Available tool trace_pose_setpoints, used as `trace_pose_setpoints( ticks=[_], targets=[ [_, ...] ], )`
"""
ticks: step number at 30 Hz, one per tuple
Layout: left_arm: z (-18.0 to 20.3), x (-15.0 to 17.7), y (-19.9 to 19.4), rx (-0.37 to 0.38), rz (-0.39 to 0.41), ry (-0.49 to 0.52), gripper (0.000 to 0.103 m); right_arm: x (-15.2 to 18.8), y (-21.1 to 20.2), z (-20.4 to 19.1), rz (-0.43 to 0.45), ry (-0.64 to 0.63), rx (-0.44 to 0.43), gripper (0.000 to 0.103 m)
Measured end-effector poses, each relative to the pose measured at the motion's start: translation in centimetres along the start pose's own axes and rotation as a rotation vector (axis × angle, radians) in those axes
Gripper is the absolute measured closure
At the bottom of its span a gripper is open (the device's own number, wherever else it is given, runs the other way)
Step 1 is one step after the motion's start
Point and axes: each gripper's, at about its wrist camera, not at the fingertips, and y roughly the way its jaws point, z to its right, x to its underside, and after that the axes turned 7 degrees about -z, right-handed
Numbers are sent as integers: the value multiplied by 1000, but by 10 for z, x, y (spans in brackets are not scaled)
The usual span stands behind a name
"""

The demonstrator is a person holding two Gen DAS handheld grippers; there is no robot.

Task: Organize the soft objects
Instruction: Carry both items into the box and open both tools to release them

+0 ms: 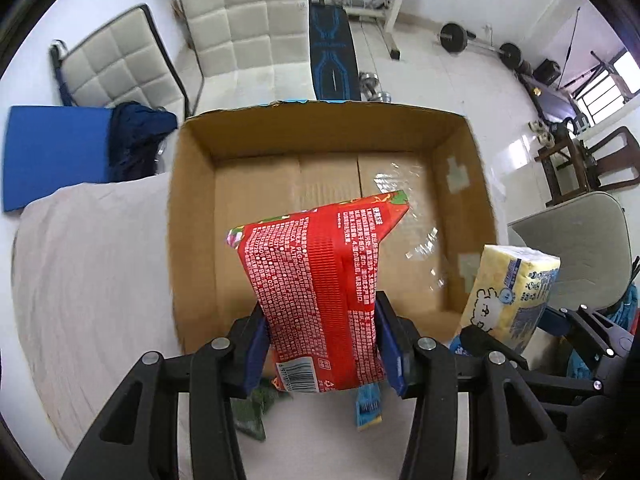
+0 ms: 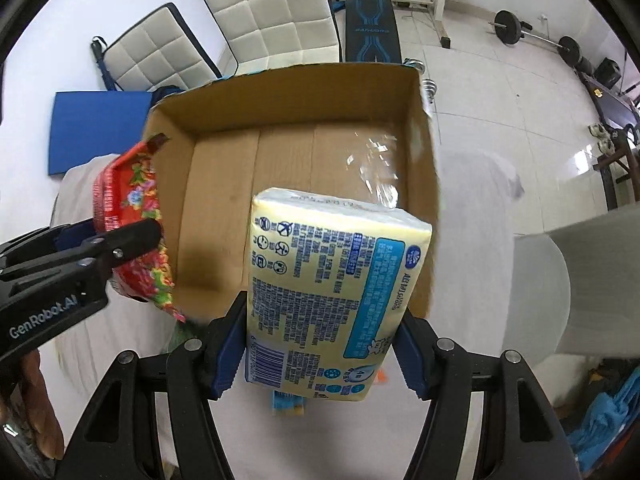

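- Left wrist view: white cloth covers the counter (image 1: 92, 264), wrinkled, under one open corrugated cardboard box (image 1: 192, 216) with glossy tape on its floor.
- The left claw (image 1: 320, 344) pinches one crinkly red printed packet (image 1: 316, 292) upright before the box; small packets beneath are half hidden.
- Right wrist view: two quilted white chairs (image 2: 276, 12) stand beyond.
- The right claw (image 2: 320, 344) squeezes one soft rectangular yellow tissue pack (image 2: 332, 280) above the box's near wall.
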Motion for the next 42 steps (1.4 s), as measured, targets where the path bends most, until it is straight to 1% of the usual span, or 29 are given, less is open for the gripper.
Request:
trace_pose_setpoints(
  ticks=[1,3,4,5,8,11,12,17,20,21,22,24,28,29,31,32,33,34,35,36,37,39,42],
  targets=[
    [-4,-13,9,12,-20,-1,58,-8,5,1,-8,-2,1,35],
    [-11,-39,32,46,-74,-2,58,-30,28,-2,-39,-18,11,35],
    [-13,-46,39,61,-97,-5,58,-40,43,-1,-51,-19,16,35],
    [-17,-58,52,77,-127,-11,58,-46,49,0,-63,-22,22,35],
    [-20,-80,74,89,-168,-12,58,-67,79,1,-89,-30,60,35],
    [-20,-95,89,100,-192,1,58,-98,102,-2,-112,-35,90,35],
    [-19,-100,94,104,-200,5,58,-103,108,-1,-123,-43,102,35],
    [-13,-112,99,125,-205,28,58,-121,124,-1,-146,-70,136,35],
    [-6,-115,105,111,-212,52,57,-132,129,-4,-160,-80,138,35],
    [-5,-115,109,102,-218,53,57,-135,132,-5,-172,-85,150,33],
    [-5,-116,111,89,-224,48,57,-137,132,-5,-181,-84,159,25],
    [-6,-116,112,75,-234,28,57,-140,129,-5,-169,-86,181,16],
    [-3,-113,112,60,-219,15,54,-138,118,-4,-167,-84,181,16],
    [-2,-112,110,50,-213,22,53,-135,116,-5,-168,-85,181,16],
    [-2,-108,107,32,-197,27,44,-134,113,-3,-167,-74,184,16],
    [-3,-105,105,26,-191,25,41,-129,109,-4,-165,-71,183,14],
    [-4,-103,102,24,-185,22,38,-126,106,-2,-165,-68,183,5],
    [-6,-99,99,29,-174,18,31,-123,105,-3,-161,-65,180,0],
    [-8,-96,95,27,-162,10,24,-117,101,-4,-155,-62,177,0],
    [-10,-92,91,21,-151,2,12,-110,97,-5,-153,-60,175,0],
    [-13,-88,85,15,-131,-8,8,-105,94,-6,-152,-55,171,0],
    [-18,-76,73,2,-94,-25,6,-94,89,-9,-146,-40,160,0],
    [-22,-56,58,-7,-60,-36,4,-72,74,-14,-117,-14,168,0]
  ],
)
